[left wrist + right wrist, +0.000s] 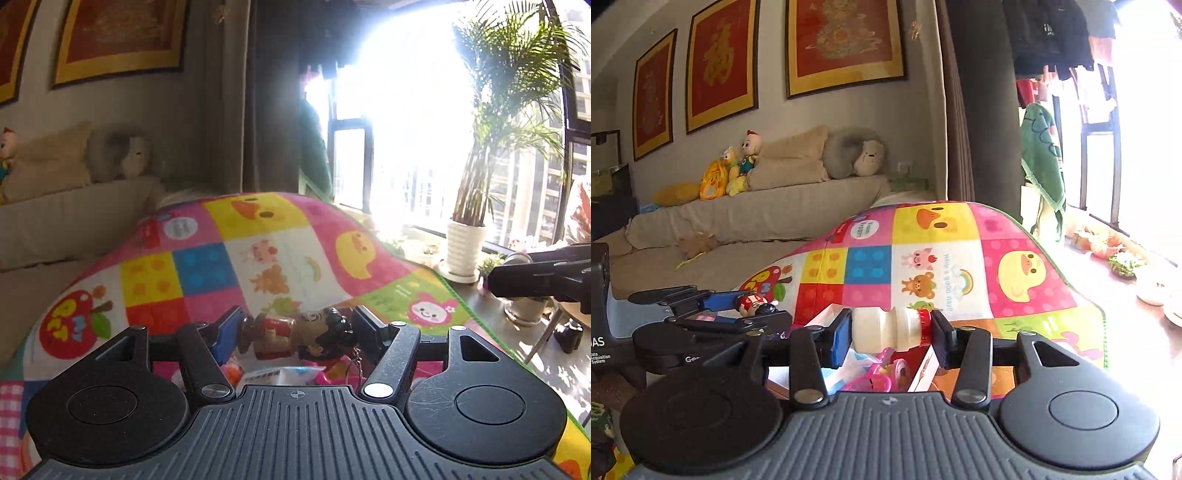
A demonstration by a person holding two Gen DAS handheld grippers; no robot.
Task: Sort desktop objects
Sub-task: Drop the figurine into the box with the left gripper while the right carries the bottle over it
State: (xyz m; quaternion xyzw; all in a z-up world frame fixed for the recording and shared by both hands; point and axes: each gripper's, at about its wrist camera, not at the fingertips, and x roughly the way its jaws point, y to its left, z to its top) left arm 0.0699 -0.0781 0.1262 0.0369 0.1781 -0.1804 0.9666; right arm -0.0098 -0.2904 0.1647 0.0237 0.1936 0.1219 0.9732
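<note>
Right wrist: mat reads "Have a good day!" (partly legible).

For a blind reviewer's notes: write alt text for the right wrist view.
The right gripper holds a small white drink bottle with a red cap sideways between its pads, above a colourful cartoon play mat. At left, the left gripper grips a little toy figure; a beige sofa with plush toys sits behind.
</note>
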